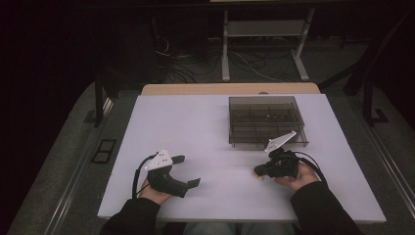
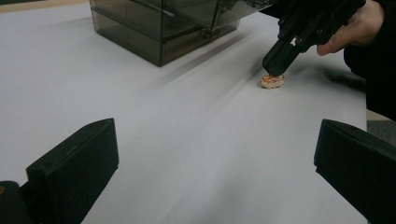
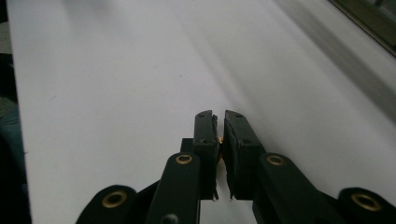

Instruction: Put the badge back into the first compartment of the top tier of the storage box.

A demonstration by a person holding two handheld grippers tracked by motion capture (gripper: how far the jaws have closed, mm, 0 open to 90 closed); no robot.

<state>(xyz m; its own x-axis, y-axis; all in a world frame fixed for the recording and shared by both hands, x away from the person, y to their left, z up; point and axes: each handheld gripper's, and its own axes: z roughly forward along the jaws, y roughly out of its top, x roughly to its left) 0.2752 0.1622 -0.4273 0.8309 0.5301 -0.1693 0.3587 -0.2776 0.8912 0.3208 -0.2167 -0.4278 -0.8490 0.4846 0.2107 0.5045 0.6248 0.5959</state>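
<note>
Just right hand-held gripper [image 1: 258, 173] over small orange piece [image 2: 272, 81]

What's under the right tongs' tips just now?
A small orange-tan piece lies on the white table right beneath the right tongs. Whether the tips touch or pinch it is hidden by the jaws.

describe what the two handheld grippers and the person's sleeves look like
Both grippers are black, with two blocky jaws each. The left gripper has a pistol-like handle, a pale grey three-cornered plate on top and a black cable looping behind. The right gripper carries a similar plate and cable; brass-coloured rivets mark its jaw links in its own view. Both sleeves are dark.
</note>
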